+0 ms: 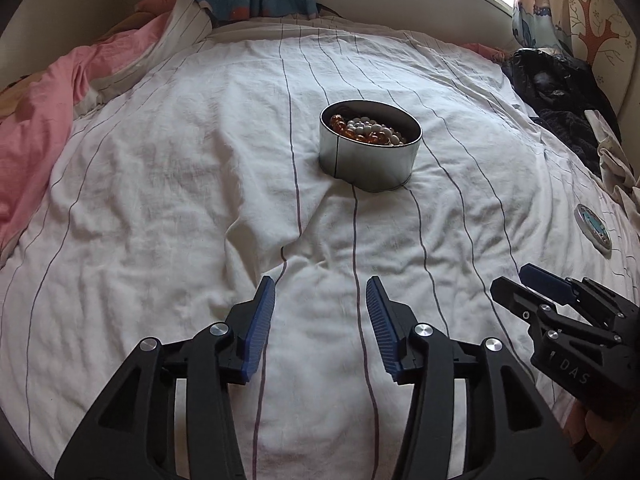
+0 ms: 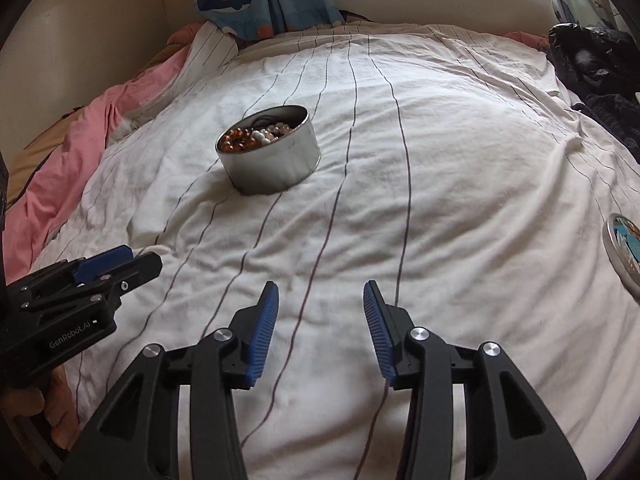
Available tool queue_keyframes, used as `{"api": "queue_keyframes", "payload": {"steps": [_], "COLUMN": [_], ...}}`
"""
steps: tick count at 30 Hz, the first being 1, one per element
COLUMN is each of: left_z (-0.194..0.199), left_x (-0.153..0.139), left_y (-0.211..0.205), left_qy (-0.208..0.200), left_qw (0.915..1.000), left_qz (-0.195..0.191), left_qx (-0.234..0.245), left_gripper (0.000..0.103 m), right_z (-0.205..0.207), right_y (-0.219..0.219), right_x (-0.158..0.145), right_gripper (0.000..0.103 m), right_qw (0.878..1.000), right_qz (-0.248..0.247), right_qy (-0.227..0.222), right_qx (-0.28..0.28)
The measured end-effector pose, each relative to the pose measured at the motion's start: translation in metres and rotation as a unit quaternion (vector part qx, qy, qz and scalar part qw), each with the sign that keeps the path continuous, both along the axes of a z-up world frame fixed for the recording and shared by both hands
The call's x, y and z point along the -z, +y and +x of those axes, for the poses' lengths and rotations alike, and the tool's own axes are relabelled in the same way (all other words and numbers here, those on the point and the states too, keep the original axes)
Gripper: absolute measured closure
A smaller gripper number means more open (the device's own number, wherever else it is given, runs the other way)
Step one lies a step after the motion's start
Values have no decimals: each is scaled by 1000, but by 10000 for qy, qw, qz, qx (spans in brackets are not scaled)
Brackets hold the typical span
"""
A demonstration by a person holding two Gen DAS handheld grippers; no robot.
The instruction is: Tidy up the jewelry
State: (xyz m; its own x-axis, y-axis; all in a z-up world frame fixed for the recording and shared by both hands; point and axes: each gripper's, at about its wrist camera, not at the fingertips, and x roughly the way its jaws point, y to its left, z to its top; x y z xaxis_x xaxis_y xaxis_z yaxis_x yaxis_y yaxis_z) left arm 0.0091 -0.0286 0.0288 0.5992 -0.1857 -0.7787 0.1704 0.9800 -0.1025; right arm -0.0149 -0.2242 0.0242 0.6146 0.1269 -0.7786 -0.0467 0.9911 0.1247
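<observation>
Black left hand-held gripper (image 2: 120,266) reads "GenRobot.AI"; right hand-held gripper (image 1: 516,286), "DAS".

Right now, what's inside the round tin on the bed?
The tin holds orange beads and white pearly beads, piled together. Whatever lies under the pile is hidden.

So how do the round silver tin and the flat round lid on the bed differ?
The round silver tin stands mid-bed, tall-walled, open, holding amber and white beads. The flat round lid lies apart near the right edge, shallow, its blue printed face up. Both are round metal on the striped white sheet.
</observation>
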Motion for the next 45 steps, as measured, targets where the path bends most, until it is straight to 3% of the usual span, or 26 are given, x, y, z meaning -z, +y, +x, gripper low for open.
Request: {"api": "queue_keyframes", "payload": {"steps": [6,18,21,25,29,45], "left_z": [-8,-10,-11,-6,-5,-10], "left_x": [3,13,13,21,27,28], "left_y": [-1,-3,1,10,-2,3], "left_qy": [-102,-363,-397,-207,-191,-210], "left_qw": [9996,9978,9967,9985,9965,9966], "left_qz": [253,555,689,481,807,765], "left_qx": [-48,-2,-147,-180,-41,-219], "left_gripper": [53,43,38,32,20,16], "right_z": [-16,-16,-16,-15,-13,-13], "right_y": [-1,14,17,19,21,21], "right_x": [10,19,20,20,23,26], "right_gripper": [56,39,37,34,31,19], "right_qw": [9999,9990,9988,9985,9984,9985], "right_qz": [-75,-431,-475,-528,-561,-535], "right_qy": [76,-96,-105,-94,-8,72], "right_qx": [131,98,103,90,57,114]}}
